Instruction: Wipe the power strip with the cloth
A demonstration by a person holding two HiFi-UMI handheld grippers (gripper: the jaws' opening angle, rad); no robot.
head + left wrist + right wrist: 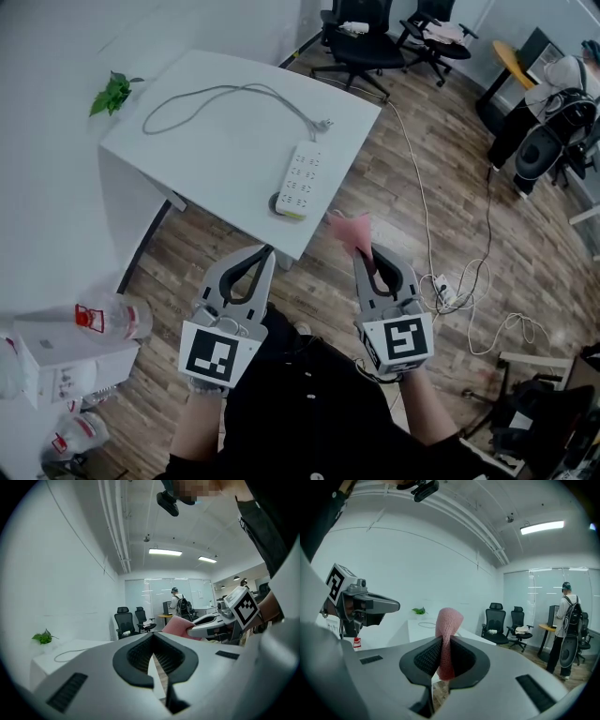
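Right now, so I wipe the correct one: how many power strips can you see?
2. One power strip lies on the table; a second strip lies on the floor to its right. Others may be hidden.

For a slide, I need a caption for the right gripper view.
Right gripper shut on the pink cloth, white table beyond.

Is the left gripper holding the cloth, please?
No, the right gripper pinches the pink cloth; the left gripper holds nothing.

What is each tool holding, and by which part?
The right tool pinches the pink cloth by one end; the rest sticks up past its jaws. The left tool is shut, empty.
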